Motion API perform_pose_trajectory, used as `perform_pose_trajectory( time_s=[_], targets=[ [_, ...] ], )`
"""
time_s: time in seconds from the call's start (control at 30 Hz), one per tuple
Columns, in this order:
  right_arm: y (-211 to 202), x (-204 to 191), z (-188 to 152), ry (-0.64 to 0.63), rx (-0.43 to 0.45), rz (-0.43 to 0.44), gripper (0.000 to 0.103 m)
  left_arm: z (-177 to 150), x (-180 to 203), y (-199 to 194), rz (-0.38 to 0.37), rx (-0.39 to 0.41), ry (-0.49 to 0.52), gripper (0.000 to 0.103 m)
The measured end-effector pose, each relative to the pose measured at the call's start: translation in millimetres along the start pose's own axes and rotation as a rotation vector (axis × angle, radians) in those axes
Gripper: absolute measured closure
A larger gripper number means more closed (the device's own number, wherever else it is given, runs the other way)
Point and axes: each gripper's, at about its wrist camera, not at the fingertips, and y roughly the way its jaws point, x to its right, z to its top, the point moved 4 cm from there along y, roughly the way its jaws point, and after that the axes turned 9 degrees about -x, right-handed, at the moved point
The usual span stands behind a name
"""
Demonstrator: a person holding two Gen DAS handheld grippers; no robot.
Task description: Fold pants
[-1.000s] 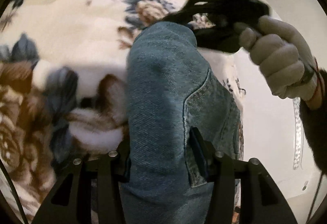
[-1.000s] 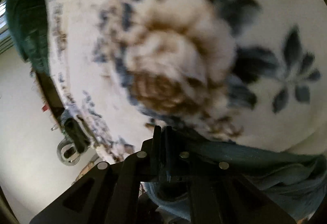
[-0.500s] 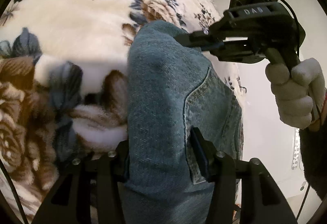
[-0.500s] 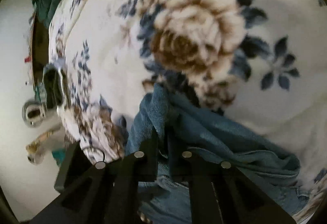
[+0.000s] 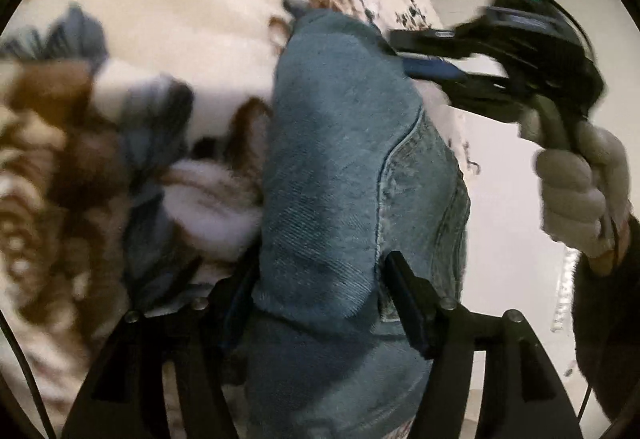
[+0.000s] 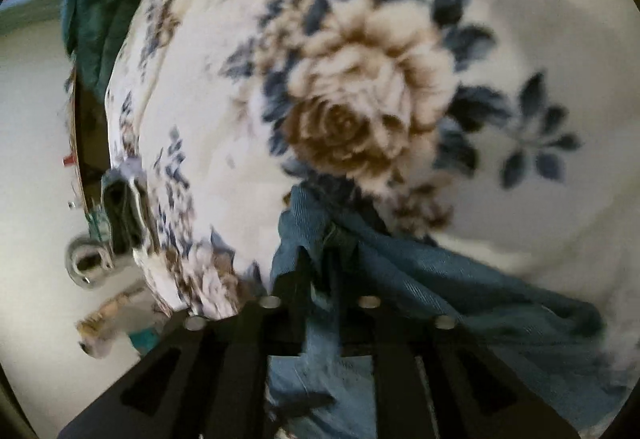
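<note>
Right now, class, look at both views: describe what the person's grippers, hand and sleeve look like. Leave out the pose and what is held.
The left gripper is matte black, with flat angular fingers, triangular cutouts and silver screw heads. The right gripper is built the same. In the left view its black body carries a small green light and a thin black cable. The right hand wears a pale grey knitted glove, below a dark sleeve.
</note>
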Motion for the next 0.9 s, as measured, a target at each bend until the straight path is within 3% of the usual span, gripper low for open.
perform_pose_trajectory(
  time_s=[0.07, 0.1, 0.17, 0.23, 0.37, 0.5, 0.63, 0.7, 0.9],
  targets=[
    [-34.7, -3.7, -14.5, -0.037, 0.104, -0.064, 0.024, -0.1, 7.6, -15.6, 0.066, 0.047, 0.022, 0.041],
    [-50.0, -4.9, -23.5, -0.059, 0.155, -0.096, 0.016, 3.4, 13.9, -25.2, 0.118, 0.079, 0.040, 0.040],
    [-78.5, -3.6, -47.5, -0.115, 0.255, -0.159, 0.015, 19.0, 27.3, -40.6, 0.200, 0.110, 0.070, 0.038],
    [-91.6, 8.6, -69.2, -0.118, 0.287, -0.243, 0.015, 41.2, 37.2, -46.7, 0.241, 0.099, 0.085, 0.038],
    [-76.0, 42.0, -82.8, -0.026, 0.227, -0.158, 0.018, 103.2, 66.0, -33.1, 0.356, 0.001, 0.183, 0.038],
    [-34.1, 62.4, -82.5, 0.000, 0.211, -0.255, 0.027, 134.3, 81.3, 3.9, 0.452, -0.144, 0.265, 0.038],
    [-17.1, 62.4, -103.2, -0.047, 0.227, -0.344, 0.028, 139.3, 84.8, 40.7, 0.591, -0.258, 0.359, 0.038],
    [-13.8, 63.8, -110.1, -0.056, 0.228, -0.356, 0.030, 136.4, 84.6, 51.1, 0.577, -0.294, 0.383, 0.038],
    [-15.4, 78.5, -114.4, -0.029, 0.230, -0.334, 0.038, 145.7, 64.5, 58.3, 0.695, -0.238, 0.359, 0.028]
  ],
)
